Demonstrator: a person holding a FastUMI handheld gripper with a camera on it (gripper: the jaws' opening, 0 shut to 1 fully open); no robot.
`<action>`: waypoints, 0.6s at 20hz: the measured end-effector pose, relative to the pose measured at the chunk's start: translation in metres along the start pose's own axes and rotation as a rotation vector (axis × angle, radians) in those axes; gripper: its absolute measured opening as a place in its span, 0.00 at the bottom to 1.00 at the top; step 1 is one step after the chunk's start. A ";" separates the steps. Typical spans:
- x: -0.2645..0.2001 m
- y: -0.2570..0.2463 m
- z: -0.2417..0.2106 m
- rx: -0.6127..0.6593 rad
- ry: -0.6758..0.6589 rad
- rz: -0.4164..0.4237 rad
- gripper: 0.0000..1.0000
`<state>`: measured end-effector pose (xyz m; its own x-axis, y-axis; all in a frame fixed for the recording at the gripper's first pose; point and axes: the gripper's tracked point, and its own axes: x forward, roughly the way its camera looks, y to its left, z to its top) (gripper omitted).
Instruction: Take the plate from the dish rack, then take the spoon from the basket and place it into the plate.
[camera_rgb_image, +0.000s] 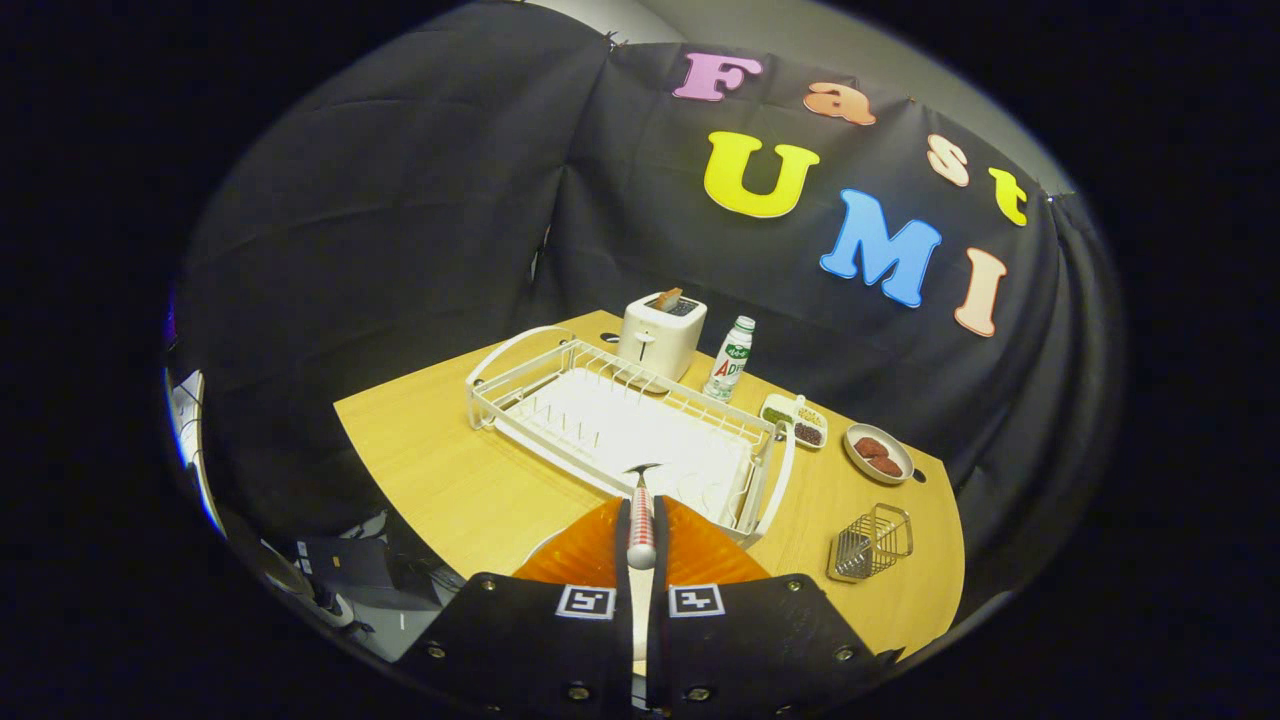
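Gripping red-white striped spoon (640, 520) above orange plate (585, 555).

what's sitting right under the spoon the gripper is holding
The gripper is shut on the spoon, which hangs over the orange plate on the table. The fingers cover the plate's near part.

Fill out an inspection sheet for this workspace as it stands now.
Surface: wooden table, bare at its near left.
Job's things: orange plate just ahead of the fingers; spoon held over it; dish rack beyond, holding no dishes; wire basket to the rack's right.
Clutter: toaster, bottle, divided snack tray, small dish with brown pieces.
Grippers: hand-held gripper shut on the spoon's handle.
Cables: nothing seen on the table.
Surroundings: black cloth walls; dim gear below the table's left edge.
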<state>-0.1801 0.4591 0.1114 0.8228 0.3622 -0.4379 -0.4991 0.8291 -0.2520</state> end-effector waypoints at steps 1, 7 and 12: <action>-0.002 0.001 -0.005 0.000 0.006 0.008 0.05; -0.003 0.004 -0.024 0.024 0.012 0.038 0.05; 0.002 0.003 -0.046 0.031 0.056 0.036 0.05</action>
<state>-0.1930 0.4423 0.0699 0.7876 0.3684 -0.4940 -0.5188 0.8290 -0.2090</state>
